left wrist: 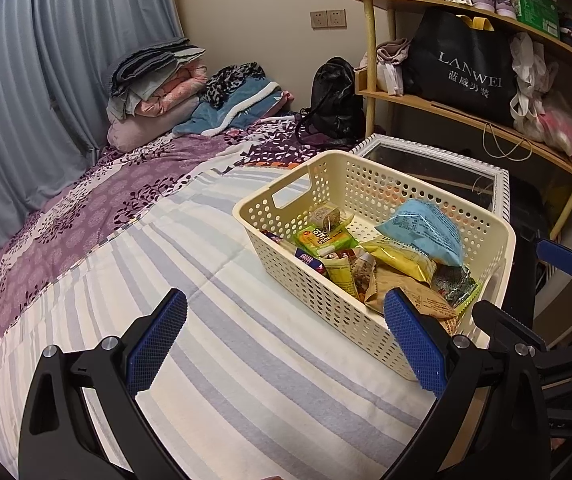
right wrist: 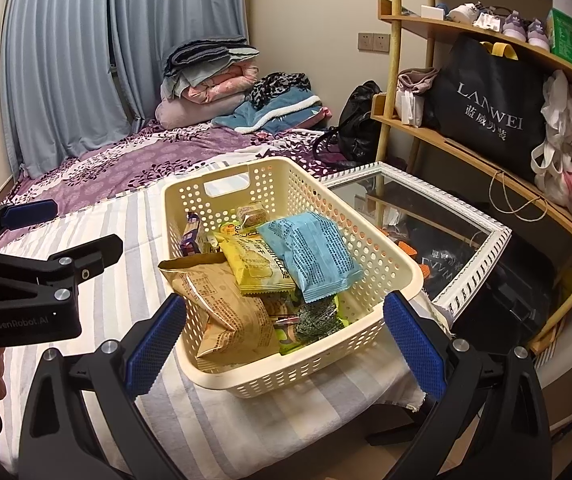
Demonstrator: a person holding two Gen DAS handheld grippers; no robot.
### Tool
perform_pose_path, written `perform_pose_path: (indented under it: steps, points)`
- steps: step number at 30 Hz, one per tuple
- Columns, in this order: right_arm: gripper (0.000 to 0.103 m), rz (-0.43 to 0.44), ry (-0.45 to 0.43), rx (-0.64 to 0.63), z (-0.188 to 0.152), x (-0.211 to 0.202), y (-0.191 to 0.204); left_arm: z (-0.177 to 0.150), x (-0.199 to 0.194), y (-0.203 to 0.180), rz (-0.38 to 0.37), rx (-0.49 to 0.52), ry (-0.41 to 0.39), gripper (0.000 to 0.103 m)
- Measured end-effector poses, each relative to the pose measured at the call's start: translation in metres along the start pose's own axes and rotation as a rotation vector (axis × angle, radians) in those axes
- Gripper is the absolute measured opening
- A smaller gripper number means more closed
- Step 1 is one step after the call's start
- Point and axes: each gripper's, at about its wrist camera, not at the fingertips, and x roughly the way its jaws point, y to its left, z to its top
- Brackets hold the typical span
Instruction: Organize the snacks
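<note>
Basket: the cream basket [right wrist: 386, 264] sits at the bed's [left wrist: 245, 380] right edge, against a framed mirror [right wrist: 474, 264]; snacks piled inside.
My claws: left gripper [left wrist: 286, 344] and right gripper [right wrist: 286, 344] both gape wide — holding nothing.
Top packet: blue packet [right wrist: 310, 252] lies uppermost.
Doing it well: I'd judge it best to descend squarely; pinch one packet's edge — not two.

Beside the cream basket [right wrist: 286, 272], both tools look alike: the right gripper [right wrist: 286, 344] has matte black angular arms, silver round screws at the joints, and blue fingers [right wrist: 153, 344] with a fine cross-hatched grip. The left gripper [left wrist: 286, 344], on the basket's other side, matches it; its black body carries pale "GenRobot.AI" lettering.
</note>
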Motion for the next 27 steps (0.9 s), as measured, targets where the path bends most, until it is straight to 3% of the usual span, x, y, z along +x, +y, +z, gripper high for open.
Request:
perform_pose_path:
  steps: [27]
  points:
    - [0.098, -0.013, 0.006, 0.017, -0.0064, -0.0008, -0.0073, -0.0017, 0.0016, -0.0067, -0.012, 0.036, -0.004, 0.100]
